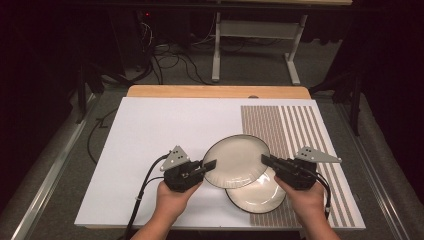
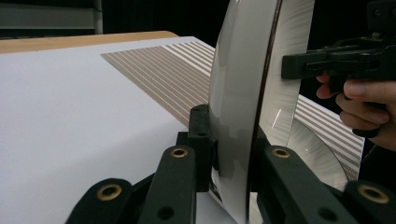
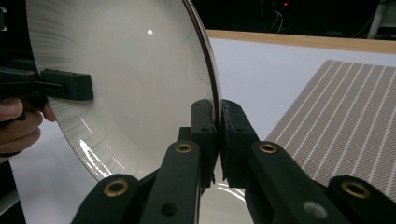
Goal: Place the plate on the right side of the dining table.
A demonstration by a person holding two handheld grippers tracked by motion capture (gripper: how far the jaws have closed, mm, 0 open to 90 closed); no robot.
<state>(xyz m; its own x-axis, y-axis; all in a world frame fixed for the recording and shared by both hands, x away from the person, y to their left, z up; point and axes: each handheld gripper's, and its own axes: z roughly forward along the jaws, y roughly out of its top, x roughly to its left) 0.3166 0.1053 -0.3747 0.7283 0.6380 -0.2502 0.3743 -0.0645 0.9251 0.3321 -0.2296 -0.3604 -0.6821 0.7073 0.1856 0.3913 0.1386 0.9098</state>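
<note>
Left tool (image 1: 210, 164) and right tool (image 1: 267, 160) each grip the upper plate's (image 1: 236, 161) rim.

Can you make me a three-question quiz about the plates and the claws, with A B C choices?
1. Where does the lower plate lie?
A. on the floor
B. on the table, partly on the striped mat
C. on a shelf

2. How many plates are there?
A. one
B. two
C. four

3. What is happening to the upper plate?
A. it is broken
B. it lies untouched
C. both claws grip its rim

Answers: 1 B, the lower cream plate with a dark rim overlaps the brown striped mat. 2 B, a second cream dark-rimmed plate sits above it. 3 C, the left claw and right claw pinch opposite edges.
</note>
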